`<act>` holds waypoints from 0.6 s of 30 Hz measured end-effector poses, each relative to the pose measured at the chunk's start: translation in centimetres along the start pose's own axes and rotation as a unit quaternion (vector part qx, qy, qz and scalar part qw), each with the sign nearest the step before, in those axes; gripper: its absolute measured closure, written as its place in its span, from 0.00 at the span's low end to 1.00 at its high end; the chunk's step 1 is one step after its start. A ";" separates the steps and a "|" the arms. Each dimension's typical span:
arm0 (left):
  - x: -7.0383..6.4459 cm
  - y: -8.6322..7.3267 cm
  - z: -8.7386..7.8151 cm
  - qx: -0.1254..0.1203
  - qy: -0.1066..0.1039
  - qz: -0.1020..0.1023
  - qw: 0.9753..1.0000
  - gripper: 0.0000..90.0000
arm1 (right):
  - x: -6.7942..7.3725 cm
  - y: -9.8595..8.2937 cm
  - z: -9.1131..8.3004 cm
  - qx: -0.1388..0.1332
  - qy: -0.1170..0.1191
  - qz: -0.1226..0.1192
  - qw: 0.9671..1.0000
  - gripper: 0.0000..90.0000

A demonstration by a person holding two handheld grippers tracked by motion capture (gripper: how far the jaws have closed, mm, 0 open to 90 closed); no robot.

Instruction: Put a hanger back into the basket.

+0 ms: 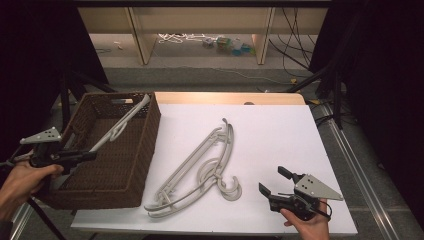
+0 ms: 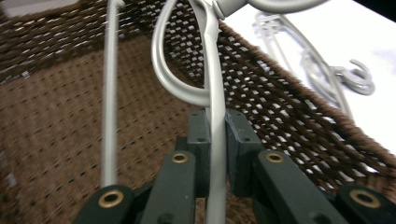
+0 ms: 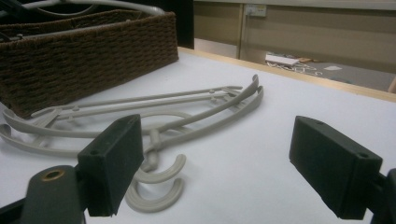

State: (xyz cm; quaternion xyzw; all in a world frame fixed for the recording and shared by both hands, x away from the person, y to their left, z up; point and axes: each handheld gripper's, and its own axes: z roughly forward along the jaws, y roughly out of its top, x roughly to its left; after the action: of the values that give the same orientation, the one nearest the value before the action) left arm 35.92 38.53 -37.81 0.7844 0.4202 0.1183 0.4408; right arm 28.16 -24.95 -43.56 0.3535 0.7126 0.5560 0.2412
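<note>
While the left gripper point(image 2: 212, 154) clamps the thin bar of a pale grey plastic clothes hanger point(image 1: 122, 125) over the brown woven wicker basket point(image 1: 145, 150), that hanger leans across the far rim. It looks light, stiff and smooth, so a bar grip suits it, though it may swivel. Two more grey hangers point(image 1: 200, 172) lie on the white table point(image 1: 280, 135). The right gripper point(image 1: 276, 181) hovers wide open, with free space around.
</note>
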 end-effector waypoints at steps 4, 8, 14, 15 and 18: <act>0.4 -0.1 0.9 0.008 0.004 -0.014 1.000 0.90 | -0.1 0.0 0.0 0.007 -0.002 0.001 1.000 0.21; 0.9 0.2 1.7 0.051 0.013 -0.024 0.998 0.89 | 0.0 0.1 0.0 0.006 0.000 -0.003 1.000 0.21; 0.8 0.3 2.5 0.113 0.024 -0.026 0.993 0.88 | 0.0 0.0 0.0 0.010 -0.003 -0.005 1.000 0.21; 0.7 0.2 2.7 0.114 0.024 -0.033 0.993 0.88 | 0.0 0.0 0.0 0.010 -0.003 -0.005 1.000 0.21; 0.6 0.0 3.1 0.128 0.023 -0.030 0.991 0.86 | -0.1 0.1 -0.1 0.015 -0.003 -0.006 1.000 0.21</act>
State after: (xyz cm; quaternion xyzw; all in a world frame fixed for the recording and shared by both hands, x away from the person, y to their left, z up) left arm 38.01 37.17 -39.70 0.8183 0.4654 0.0681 0.3303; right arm 28.17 -25.06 -43.48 0.3548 0.7220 0.5427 0.2413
